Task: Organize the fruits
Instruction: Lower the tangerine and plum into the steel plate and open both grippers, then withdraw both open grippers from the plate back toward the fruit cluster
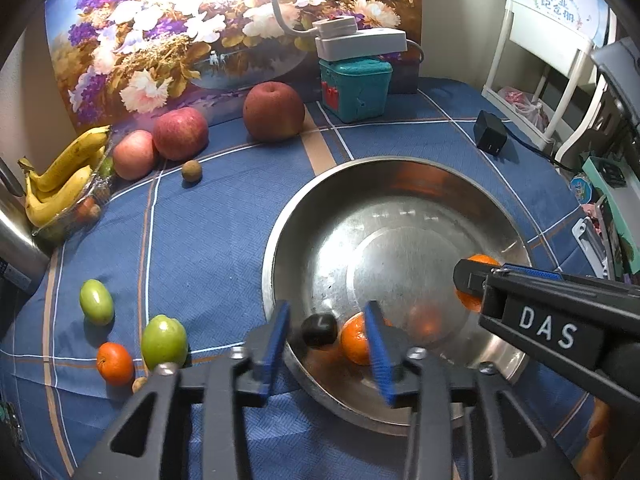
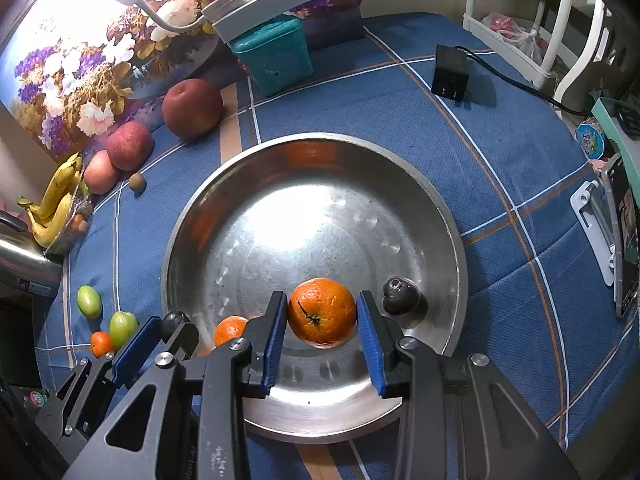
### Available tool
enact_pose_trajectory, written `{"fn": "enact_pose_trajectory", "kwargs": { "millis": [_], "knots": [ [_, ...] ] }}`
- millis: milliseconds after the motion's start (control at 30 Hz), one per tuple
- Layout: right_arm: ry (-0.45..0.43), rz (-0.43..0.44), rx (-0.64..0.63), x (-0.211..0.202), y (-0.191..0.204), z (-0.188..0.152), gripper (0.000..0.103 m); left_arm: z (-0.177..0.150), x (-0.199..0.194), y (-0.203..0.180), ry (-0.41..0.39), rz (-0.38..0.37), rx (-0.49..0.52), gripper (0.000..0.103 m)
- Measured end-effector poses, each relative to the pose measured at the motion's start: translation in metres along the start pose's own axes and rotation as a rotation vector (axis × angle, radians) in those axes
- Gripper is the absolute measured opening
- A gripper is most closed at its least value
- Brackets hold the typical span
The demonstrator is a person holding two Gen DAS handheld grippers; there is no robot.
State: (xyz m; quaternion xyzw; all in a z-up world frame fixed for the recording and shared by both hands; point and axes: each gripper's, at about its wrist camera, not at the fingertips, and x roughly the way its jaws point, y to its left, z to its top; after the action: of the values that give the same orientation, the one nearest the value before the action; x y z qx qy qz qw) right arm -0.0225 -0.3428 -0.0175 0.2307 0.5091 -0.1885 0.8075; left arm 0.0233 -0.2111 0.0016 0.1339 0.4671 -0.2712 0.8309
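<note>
A steel bowl [image 1: 280,240] [image 2: 180,240] sits on the blue checked cloth. My left gripper [image 1: 328,344] is open over its near rim. A small dark fruit [image 1: 319,330] lies loose between the fingers, with a small orange [image 1: 354,344] beside it. In the right wrist view my right gripper [image 2: 322,320] is shut on a larger orange [image 2: 322,312], just above the bowl floor. A second dark fruit [image 2: 400,296] rests in the bowl to its right and the small orange [image 2: 230,330] to its left. The right gripper [image 1: 472,280] with its orange enters the left wrist view from the right.
On the cloth to the left lie two green fruits [image 1: 96,302] [image 1: 164,342] and a small orange [image 1: 115,363]. Farther back are bananas [image 1: 60,184], two apples [image 1: 180,132], a brown round fruit [image 1: 273,111], a small brown fruit [image 1: 191,170], a teal box [image 1: 356,88] and a black charger [image 1: 490,132].
</note>
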Motion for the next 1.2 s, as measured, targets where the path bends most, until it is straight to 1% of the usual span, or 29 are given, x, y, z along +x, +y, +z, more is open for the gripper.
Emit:
{"fn": "enact_pose_trajectory", "kwargs": {
  "millis": [100, 167, 233, 333, 367, 400, 467, 500, 633, 700, 733, 833, 967, 1200],
  "knots": [
    [0.004, -0.011, -0.002, 0.000, 0.000, 0.000, 0.038, 0.000, -0.001, 0.000, -0.002, -0.002, 0.001, 0.049],
    [0.004, -0.015, -0.004, -0.001, 0.001, 0.000, 0.038, 0.001, -0.002, 0.001, -0.003, -0.002, -0.002, 0.052],
    [-0.003, -0.016, -0.008, -0.003, 0.002, 0.001, 0.038, 0.001, -0.002, 0.002, -0.003, -0.001, -0.008, 0.059],
    [-0.014, -0.024, -0.012, -0.007, 0.003, 0.001, 0.038, 0.002, -0.004, 0.005, -0.005, 0.008, -0.027, 0.064],
    [-0.018, -0.028, -0.013, -0.009, 0.003, 0.002, 0.040, 0.002, -0.005, 0.007, -0.005, 0.011, -0.035, 0.065],
    [-0.020, -0.033, -0.014, -0.010, 0.003, 0.002, 0.046, 0.002, -0.005, 0.008, -0.003, 0.012, -0.041, 0.066],
    [-0.029, -0.048, -0.021, -0.013, 0.003, 0.002, 0.054, 0.001, -0.006, 0.012, 0.003, 0.020, -0.058, 0.069],
    [-0.036, -0.057, -0.025, -0.015, 0.004, 0.003, 0.055, 0.001, -0.006, 0.014, 0.008, 0.025, -0.065, 0.071],
    [-0.044, -0.073, -0.040, -0.019, 0.005, 0.003, 0.056, -0.001, -0.006, 0.023, 0.028, 0.048, -0.101, 0.074],
    [-0.046, -0.079, -0.046, -0.019, 0.007, 0.003, 0.062, -0.003, -0.004, 0.030, 0.048, 0.052, -0.134, 0.075],
    [-0.045, -0.079, -0.047, -0.020, 0.007, 0.003, 0.064, -0.004, -0.003, 0.034, 0.059, 0.053, -0.149, 0.076],
    [-0.042, -0.087, -0.049, -0.019, 0.008, 0.003, 0.065, -0.009, 0.001, 0.047, 0.085, 0.066, -0.201, 0.076],
    [-0.029, -0.097, -0.050, -0.016, 0.008, 0.002, 0.065, -0.015, 0.001, 0.068, 0.093, 0.083, -0.275, 0.077],
    [-0.009, -0.101, -0.066, -0.012, 0.013, 0.000, 0.065, -0.022, -0.005, 0.097, 0.078, 0.129, -0.353, 0.089]
  ]
}}
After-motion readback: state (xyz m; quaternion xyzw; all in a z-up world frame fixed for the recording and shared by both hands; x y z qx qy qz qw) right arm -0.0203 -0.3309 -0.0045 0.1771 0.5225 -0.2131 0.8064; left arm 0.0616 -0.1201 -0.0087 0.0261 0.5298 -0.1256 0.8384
